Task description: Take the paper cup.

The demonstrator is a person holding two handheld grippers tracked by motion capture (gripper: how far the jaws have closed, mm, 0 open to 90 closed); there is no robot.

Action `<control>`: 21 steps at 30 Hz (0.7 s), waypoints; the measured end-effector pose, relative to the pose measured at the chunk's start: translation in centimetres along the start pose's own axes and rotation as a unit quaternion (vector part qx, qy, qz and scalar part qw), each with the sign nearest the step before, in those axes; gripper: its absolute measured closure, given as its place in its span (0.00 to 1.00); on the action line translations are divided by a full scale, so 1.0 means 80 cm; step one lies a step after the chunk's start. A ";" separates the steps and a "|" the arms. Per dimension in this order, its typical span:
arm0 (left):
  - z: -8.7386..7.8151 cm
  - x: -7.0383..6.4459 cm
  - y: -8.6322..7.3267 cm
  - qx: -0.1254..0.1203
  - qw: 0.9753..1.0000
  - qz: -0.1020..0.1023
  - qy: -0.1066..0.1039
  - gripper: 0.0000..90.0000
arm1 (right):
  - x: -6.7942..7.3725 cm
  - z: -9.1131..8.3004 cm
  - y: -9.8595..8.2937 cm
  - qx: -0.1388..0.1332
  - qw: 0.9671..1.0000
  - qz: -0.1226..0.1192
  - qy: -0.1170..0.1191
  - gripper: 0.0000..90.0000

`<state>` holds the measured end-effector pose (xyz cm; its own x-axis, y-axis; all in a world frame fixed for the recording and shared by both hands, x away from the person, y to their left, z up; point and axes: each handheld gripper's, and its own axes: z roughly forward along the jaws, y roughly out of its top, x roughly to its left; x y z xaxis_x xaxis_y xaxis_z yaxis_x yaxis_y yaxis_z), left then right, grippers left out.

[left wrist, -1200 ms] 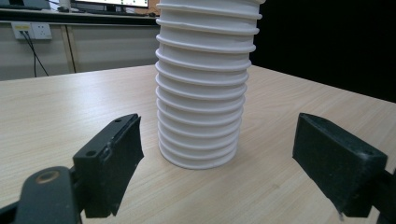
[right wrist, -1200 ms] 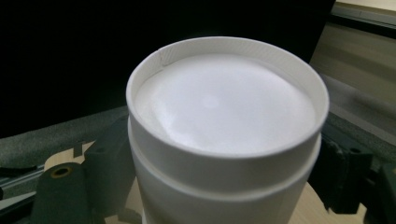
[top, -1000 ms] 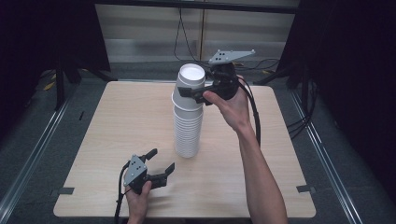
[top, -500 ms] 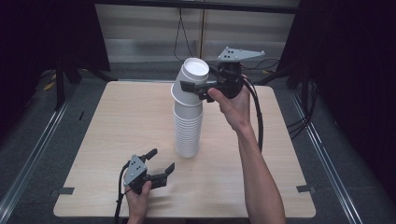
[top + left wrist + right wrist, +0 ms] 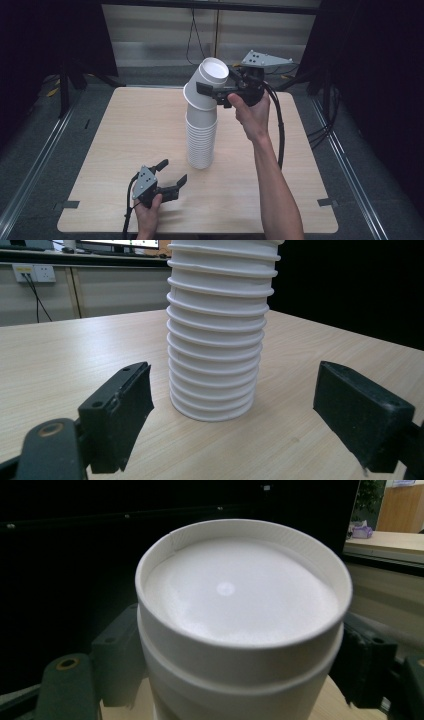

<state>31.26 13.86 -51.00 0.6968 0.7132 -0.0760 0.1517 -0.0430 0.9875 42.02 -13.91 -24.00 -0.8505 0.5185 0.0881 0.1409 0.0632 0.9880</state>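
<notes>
White paper cups (image 5: 201, 135) stand mid-table; the right gripper (image 5: 216, 93) pinches the tilted top cup (image 5: 206, 87) (leaning toward one o'clock). It should lift straight, while the spread left gripper (image 5: 170, 176) steadies the stack.

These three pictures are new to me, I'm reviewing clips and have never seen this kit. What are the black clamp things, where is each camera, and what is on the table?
No robot here: a person holds hand-held tongs in each hand. The high view looks down on the wooden table from above the person's side. The other two cameras ride on the tongs themselves and look along their black jaws.

A tall stack of white paper cups, upside down, stands on the table. The right tongs are shut on the top cup, tilting it off the stack; the right gripper view looks at that cup's base. The left tongs rest open near the table's front edge, aimed at the stack's lower part, not touching it.
</notes>
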 end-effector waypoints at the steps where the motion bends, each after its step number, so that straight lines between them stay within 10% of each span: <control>1: 0.000 0.000 0.000 0.000 1.000 -0.001 0.000 0.17 | 0.000 -0.002 0.000 -0.010 1.000 0.003 0.004 0.23; 21: 0.000 0.000 0.000 0.001 1.000 -0.001 -0.002 0.17 | -0.006 -0.029 -0.007 -0.075 0.997 0.030 0.018 0.23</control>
<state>31.29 13.85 -51.00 0.6989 0.7108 -0.0788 0.1546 -0.0426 0.9871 41.18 -16.13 -24.30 -0.8608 0.4863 0.1498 0.1172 -0.0970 0.9884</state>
